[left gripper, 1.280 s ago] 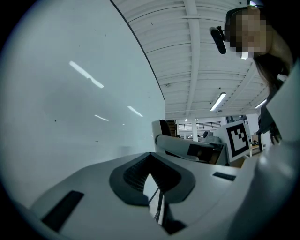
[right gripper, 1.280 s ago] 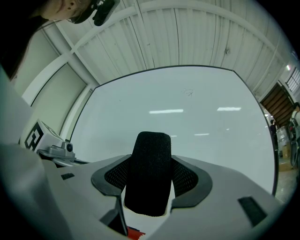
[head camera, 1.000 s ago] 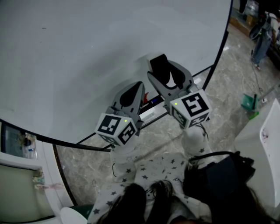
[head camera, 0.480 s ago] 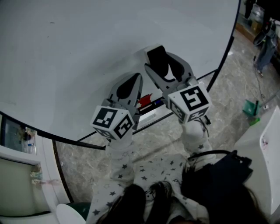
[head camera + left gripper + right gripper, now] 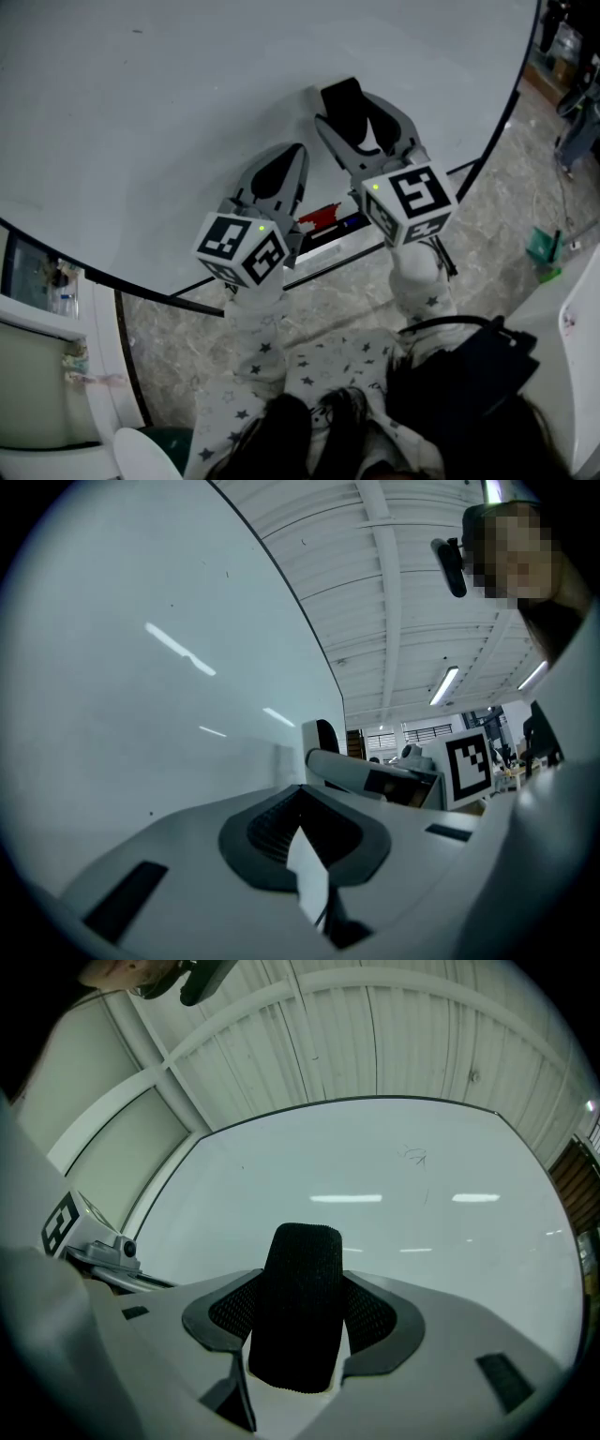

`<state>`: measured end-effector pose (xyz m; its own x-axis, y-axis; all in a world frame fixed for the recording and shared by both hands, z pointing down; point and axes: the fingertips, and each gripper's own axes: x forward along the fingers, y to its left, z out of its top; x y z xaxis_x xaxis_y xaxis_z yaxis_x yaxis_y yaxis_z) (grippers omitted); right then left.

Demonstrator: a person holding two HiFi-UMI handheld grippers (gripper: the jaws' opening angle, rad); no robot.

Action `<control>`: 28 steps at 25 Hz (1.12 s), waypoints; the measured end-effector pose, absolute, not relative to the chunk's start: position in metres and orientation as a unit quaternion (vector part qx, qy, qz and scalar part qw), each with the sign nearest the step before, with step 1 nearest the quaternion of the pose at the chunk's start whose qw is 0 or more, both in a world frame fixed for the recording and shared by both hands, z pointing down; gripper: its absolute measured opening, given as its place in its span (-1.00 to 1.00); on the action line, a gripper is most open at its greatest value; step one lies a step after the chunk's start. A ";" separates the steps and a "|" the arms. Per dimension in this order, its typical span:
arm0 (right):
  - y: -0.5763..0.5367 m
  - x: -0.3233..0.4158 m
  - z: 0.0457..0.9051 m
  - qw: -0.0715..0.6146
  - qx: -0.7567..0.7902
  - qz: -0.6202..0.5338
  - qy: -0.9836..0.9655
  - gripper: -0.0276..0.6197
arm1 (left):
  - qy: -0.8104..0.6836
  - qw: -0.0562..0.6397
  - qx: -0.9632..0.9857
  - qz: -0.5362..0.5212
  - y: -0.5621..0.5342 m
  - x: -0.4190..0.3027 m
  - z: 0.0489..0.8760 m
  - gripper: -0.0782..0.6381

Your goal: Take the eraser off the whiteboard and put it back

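A black eraser (image 5: 343, 110) is clamped between the jaws of my right gripper (image 5: 352, 101), which is raised in front of the whiteboard (image 5: 159, 112). In the right gripper view the eraser (image 5: 298, 1316) stands upright between the two grey jaws, with the white board behind it. My left gripper (image 5: 285, 156) is just to the left of the right one, its jaws closed together with nothing between them. In the left gripper view, that gripper (image 5: 302, 806) points along the board. Whether the eraser touches the board I cannot tell.
Under the board runs a tray (image 5: 323, 247) with a red marker (image 5: 319, 217) and a blue marker (image 5: 352, 223). A black bag (image 5: 469, 375) hangs at the person's right side. A green object (image 5: 542, 246) stands on the marble floor at the right.
Both grippers have risen along the whiteboard, away from the marker tray. The eraser has stayed in the right gripper, and the left gripper's jaws have stayed closed.
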<state>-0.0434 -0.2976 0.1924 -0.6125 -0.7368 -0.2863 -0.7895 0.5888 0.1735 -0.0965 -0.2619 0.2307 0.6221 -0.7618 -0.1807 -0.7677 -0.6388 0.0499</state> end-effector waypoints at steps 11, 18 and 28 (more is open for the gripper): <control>-0.298 -0.043 0.171 0.103 -0.439 0.169 0.876 -0.11 | 0.422 0.028 -0.901 0.096 -0.262 -0.094 0.217 -0.78; -0.301 -0.042 0.165 0.095 -0.458 0.186 0.864 -0.11 | 0.421 0.030 -0.901 0.098 -0.263 -0.091 0.214 -0.78; -0.302 -0.044 0.167 0.082 -0.469 0.207 0.855 -0.11 | 0.417 0.028 -0.903 0.100 -0.264 -0.088 0.214 -0.78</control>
